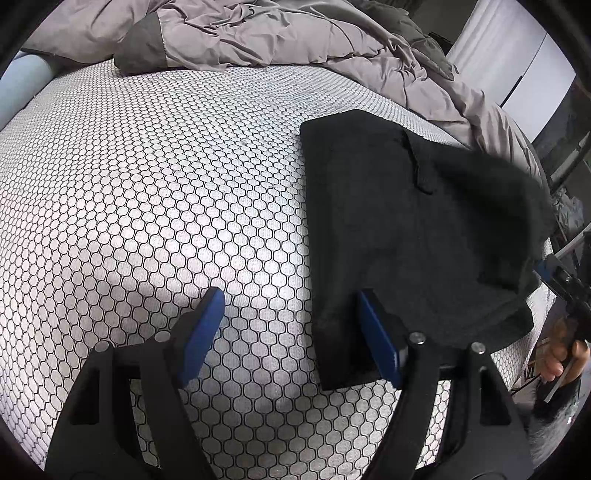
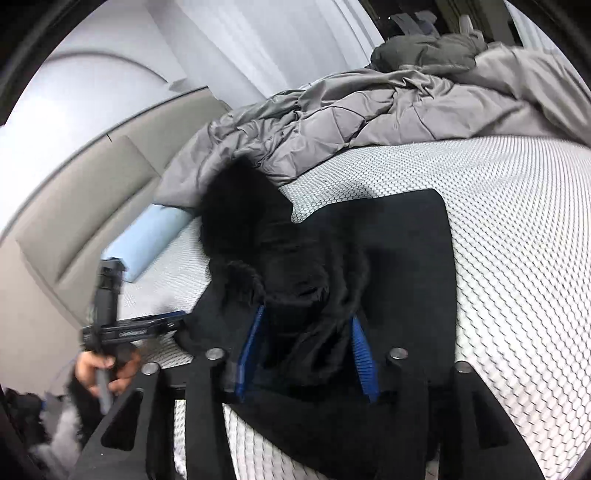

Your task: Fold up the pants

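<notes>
Black pants (image 1: 388,221) lie folded on the honeycomb-patterned mattress (image 1: 166,184), towards its right side. My left gripper (image 1: 291,293) hangs low over the near edge with its blue pads wide apart; the pants' left edge lies between them and neither pad presses on it. In the right wrist view my right gripper (image 2: 307,315) is shut on a bunched, lifted part of the pants (image 2: 406,258), with fabric filling the gap between its blue pads. That raised flap is blurred at the right of the left wrist view.
A crumpled grey duvet (image 1: 277,33) covers the far end of the bed. A light blue roll (image 2: 147,240) lies by the beige padded headboard (image 2: 92,203). A hand (image 1: 561,354) holds the right gripper's handle past the mattress edge.
</notes>
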Tool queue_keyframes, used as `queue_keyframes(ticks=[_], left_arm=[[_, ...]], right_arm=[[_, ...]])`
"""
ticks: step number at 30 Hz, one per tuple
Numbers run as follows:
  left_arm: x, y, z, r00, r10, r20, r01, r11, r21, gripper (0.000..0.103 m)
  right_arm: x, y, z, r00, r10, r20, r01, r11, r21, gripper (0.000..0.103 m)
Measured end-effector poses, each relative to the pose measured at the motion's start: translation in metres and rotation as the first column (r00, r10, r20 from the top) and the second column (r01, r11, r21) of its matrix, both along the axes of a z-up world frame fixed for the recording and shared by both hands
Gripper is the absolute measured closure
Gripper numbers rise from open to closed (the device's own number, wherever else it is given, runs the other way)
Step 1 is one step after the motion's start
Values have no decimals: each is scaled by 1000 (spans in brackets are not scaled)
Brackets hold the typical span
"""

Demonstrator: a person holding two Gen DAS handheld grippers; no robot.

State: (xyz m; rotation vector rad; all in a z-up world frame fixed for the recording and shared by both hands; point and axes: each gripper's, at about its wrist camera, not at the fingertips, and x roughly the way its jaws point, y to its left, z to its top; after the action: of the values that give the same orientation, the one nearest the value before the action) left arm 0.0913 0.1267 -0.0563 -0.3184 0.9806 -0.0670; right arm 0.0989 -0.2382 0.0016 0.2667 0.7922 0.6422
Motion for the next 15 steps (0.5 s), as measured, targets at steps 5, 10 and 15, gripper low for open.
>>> queue_keyframes(ticks=[5,10,15], left_arm=[[2,-1,0,1000,9,-4,-9,1000,0,31],[3,0,0,1000,7,-3,-7,1000,7,31],[2,-1,0,1000,5,-3,-5,1000,10,31]], right_arm=[[1,-20,0,999,-5,-46,8,997,78,42],[13,-8,-11,997,30,-71,-25,997,74,43],[31,14,-33,989,57,-137,-49,997,62,55]])
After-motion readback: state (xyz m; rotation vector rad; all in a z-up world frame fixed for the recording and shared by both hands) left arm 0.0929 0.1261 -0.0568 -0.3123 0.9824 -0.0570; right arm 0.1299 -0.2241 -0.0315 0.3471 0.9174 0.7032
